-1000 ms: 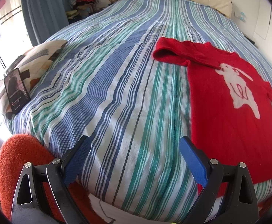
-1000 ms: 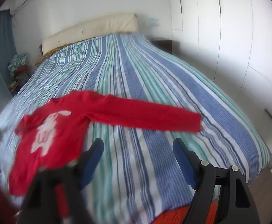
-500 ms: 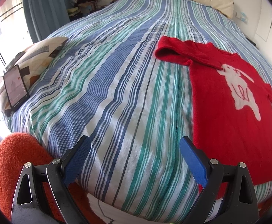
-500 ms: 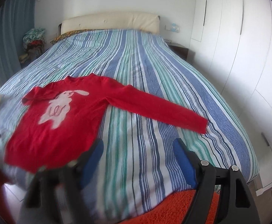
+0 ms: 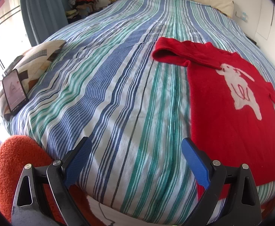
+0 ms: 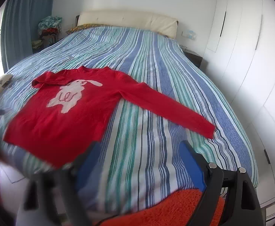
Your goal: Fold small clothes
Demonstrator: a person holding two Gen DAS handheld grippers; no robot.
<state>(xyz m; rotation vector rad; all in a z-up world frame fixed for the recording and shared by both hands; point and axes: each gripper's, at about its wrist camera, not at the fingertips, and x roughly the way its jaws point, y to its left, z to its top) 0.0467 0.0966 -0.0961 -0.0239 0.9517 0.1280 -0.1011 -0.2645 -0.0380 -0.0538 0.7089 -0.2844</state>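
Both grippers, left gripper (image 5: 136, 159) and right gripper (image 6: 137, 162), hover wide apart, holding nothing, above the bed's (image 6: 156, 60) near edge. Ahead, a red sweater (image 6: 65, 116) lies flat, hem nearest, neck toward the headboard (image 6: 128, 21), one sleeve (image 6: 167, 107) stretched sideways. No writing readable.

Striped bed (image 5: 118, 86) carrying a red sweater (image 6: 65, 116) spread flat, a patterned cushion (image 5: 41, 56) and phone (image 5: 14, 91) at one edge.
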